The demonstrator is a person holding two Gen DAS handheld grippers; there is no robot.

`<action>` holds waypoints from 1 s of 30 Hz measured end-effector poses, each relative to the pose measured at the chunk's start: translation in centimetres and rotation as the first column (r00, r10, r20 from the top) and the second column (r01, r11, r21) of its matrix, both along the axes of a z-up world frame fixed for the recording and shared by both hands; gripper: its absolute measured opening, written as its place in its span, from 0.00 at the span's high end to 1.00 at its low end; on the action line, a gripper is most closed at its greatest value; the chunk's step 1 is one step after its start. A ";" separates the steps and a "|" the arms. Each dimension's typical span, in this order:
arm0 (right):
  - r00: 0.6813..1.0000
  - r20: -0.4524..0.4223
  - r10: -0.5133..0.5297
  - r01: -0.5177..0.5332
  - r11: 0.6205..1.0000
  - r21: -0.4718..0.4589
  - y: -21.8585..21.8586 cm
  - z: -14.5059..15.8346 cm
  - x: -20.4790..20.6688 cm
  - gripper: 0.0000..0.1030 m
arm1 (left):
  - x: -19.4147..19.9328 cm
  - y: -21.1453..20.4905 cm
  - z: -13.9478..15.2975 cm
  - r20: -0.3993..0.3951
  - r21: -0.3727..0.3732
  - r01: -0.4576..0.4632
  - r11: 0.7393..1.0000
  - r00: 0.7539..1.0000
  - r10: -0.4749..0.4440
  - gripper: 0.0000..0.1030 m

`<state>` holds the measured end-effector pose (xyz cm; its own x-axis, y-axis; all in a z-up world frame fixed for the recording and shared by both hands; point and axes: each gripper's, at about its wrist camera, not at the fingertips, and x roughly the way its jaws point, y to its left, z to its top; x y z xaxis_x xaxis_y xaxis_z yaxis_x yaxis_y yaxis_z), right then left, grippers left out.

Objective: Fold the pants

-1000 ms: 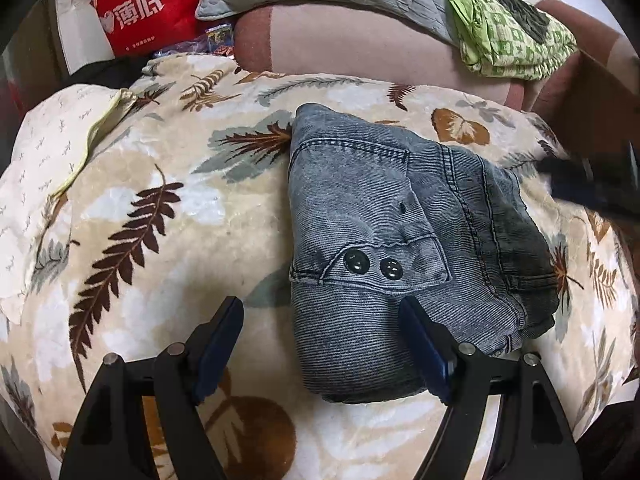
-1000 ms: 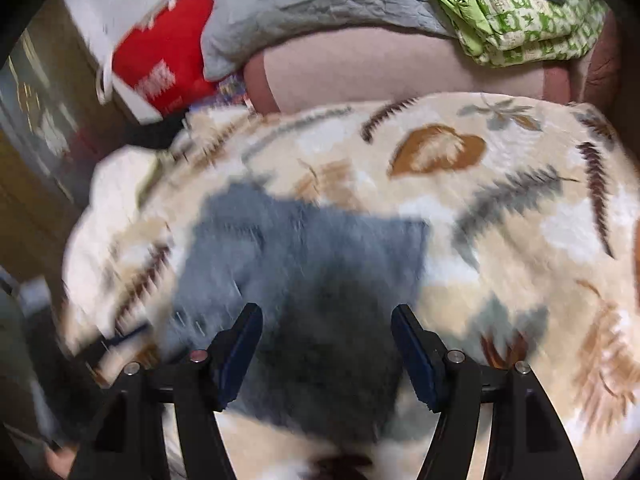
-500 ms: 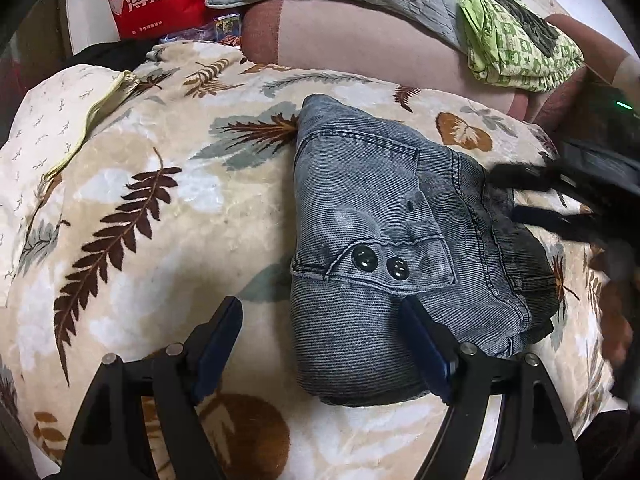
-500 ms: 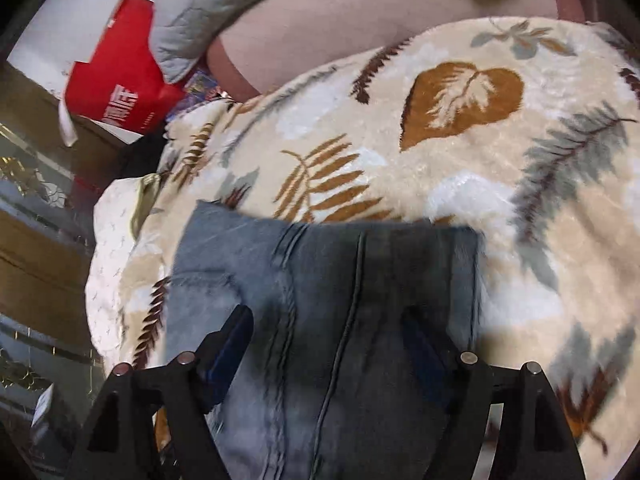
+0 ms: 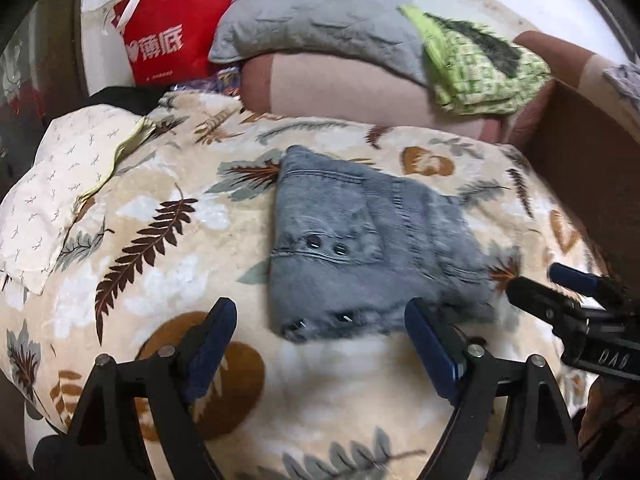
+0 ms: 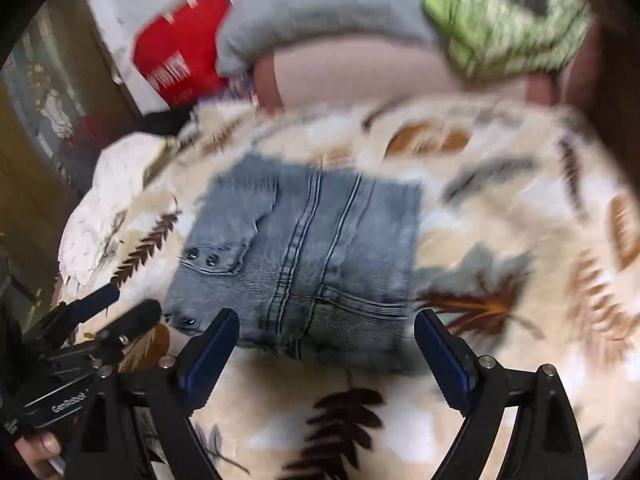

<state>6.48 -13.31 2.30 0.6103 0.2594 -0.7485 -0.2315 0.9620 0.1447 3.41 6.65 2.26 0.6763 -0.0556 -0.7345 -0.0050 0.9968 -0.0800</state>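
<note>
Both grippers have drawn back off one folded grey denim pants bundle [image 5: 368, 248], central on one leaf-print beige blanket [image 5: 160, 208]. Left gripper [image 5: 320, 344], right gripper [image 6: 326, 354]: two, at six o'clock, jaws opening, empty.

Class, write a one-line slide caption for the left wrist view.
Folded grey jeans lie on a leaf-print blanket beyond the opening, empty left claw.
</note>
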 end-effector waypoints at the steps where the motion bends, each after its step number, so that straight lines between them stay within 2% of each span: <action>1: 0.999 0.033 -0.024 0.026 0.998 -0.058 -0.6 0.2 -1.3 0.07 | -0.6 -0.2 0.4 0.019 0.014 -0.009 1.000 1.000 0.009 0.16; 5: 0.994 0.091 -0.057 0.070 0.987 -0.145 -2.4 0.6 -4.8 0.07 | -1.3 -0.4 1.4 0.042 0.011 -0.037 0.999 0.998 0.037 0.13; 9: 0.989 0.138 -0.052 0.074 0.985 -0.159 -2.3 2.0 -6.4 0.07 | -1.1 -0.8 1.8 0.030 0.024 -0.045 0.999 0.999 0.044 0.06; 21: 0.995 0.098 0.003 0.015 0.983 -0.183 0.1 1.3 -7.3 0.07 | -0.9 -0.8 0.9 -0.056 0.132 -0.072 0.989 0.995 0.080 0.06; 30: 0.995 0.099 0.013 0.007 0.981 -0.196 0.7 1.5 -6.8 0.07 | -0.7 -0.5 1.5 -0.033 0.077 -0.039 0.996 0.999 0.042 0.06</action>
<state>-0.28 -12.58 3.80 0.6832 0.1160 -0.7209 -0.2381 0.9687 -0.0698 2.73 6.11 3.75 0.6510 0.0286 -0.7585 -0.0469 0.9989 -0.0026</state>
